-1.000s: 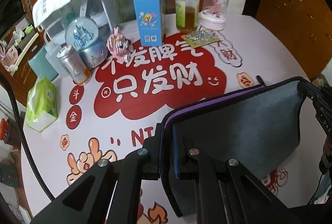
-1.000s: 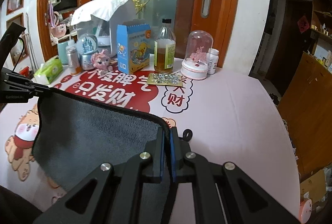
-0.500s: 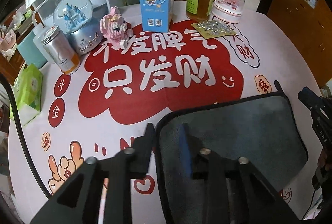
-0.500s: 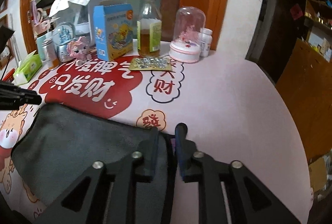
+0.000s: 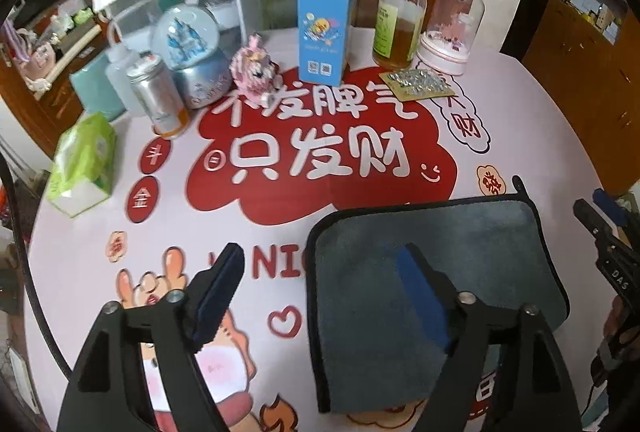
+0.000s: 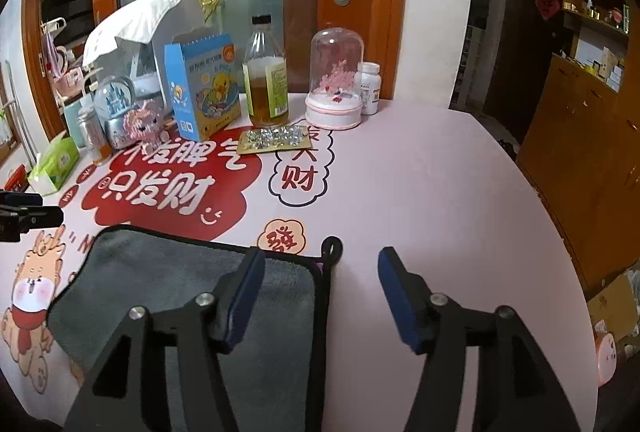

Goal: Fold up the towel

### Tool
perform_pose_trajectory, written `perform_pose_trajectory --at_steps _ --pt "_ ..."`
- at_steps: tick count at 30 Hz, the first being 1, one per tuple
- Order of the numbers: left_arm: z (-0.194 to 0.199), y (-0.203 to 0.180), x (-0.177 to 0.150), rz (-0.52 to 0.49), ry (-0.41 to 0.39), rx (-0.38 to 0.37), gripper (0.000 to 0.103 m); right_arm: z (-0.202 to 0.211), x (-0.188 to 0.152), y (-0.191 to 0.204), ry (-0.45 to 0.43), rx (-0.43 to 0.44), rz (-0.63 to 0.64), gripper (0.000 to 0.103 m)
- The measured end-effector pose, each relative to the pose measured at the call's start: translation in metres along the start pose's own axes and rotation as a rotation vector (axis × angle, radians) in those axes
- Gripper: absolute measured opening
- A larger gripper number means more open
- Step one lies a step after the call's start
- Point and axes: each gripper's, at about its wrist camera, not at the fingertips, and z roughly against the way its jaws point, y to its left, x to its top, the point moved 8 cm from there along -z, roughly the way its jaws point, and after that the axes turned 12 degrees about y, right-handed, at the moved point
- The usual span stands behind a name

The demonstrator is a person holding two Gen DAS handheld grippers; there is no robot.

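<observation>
A grey towel (image 5: 472, 264) with black trim lies folded flat on the pink printed tablecloth (image 5: 120, 224). It also shows in the right wrist view (image 6: 160, 280), its hanging loop (image 6: 331, 246) at the far right corner. My left gripper (image 5: 320, 264) is open above the towel's left edge, one finger over the towel, one over the cloth. My right gripper (image 6: 322, 272) is open above the towel's right edge, holding nothing. The right gripper also shows at the right edge of the left wrist view (image 5: 600, 224).
At the table's back stand a blue carton (image 5: 324, 28), an amber bottle (image 5: 396, 20), a glass dome (image 5: 450, 28), a snow globe (image 5: 192, 52), a pink toy (image 5: 256, 68), a can (image 5: 158, 96), a tissue pack (image 5: 84, 164) and a blister pack (image 5: 420, 86).
Both grippers let go of the towel and opened wide. The towel's raised edge came down and it now lies flat and folded. Both grippers pulled back slightly.
</observation>
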Motion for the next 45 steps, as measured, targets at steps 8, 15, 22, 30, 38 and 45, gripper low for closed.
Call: perform_pose_trajectory --at_steps 8,15,22,30,38,45 --pt "0.039 0.003 -0.029 0.045 -0.035 0.032 0.091 0.043 -0.017 0.005 -0.015 0.023 -0.013 0.074" --pt "0.071 -0.001 -0.056 0.069 -0.068 0.014 0.100 0.077 -0.039 0.011 -0.019 0.035 -0.016 0.081" --pt "0.107 -0.002 -0.085 0.091 -0.115 0.003 0.102 0.109 -0.062 0.013 -0.011 0.035 -0.011 0.090" --pt "0.140 -0.004 -0.112 0.085 -0.128 -0.016 0.102 0.141 -0.079 0.021 -0.003 0.040 -0.002 0.093" --pt "0.158 -0.016 -0.140 0.056 -0.096 -0.015 0.102 0.174 -0.095 0.038 0.038 0.069 0.000 0.093" --pt "0.175 -0.028 -0.161 0.035 -0.074 -0.013 0.102 0.200 -0.107 0.051 0.094 0.072 0.007 0.093"
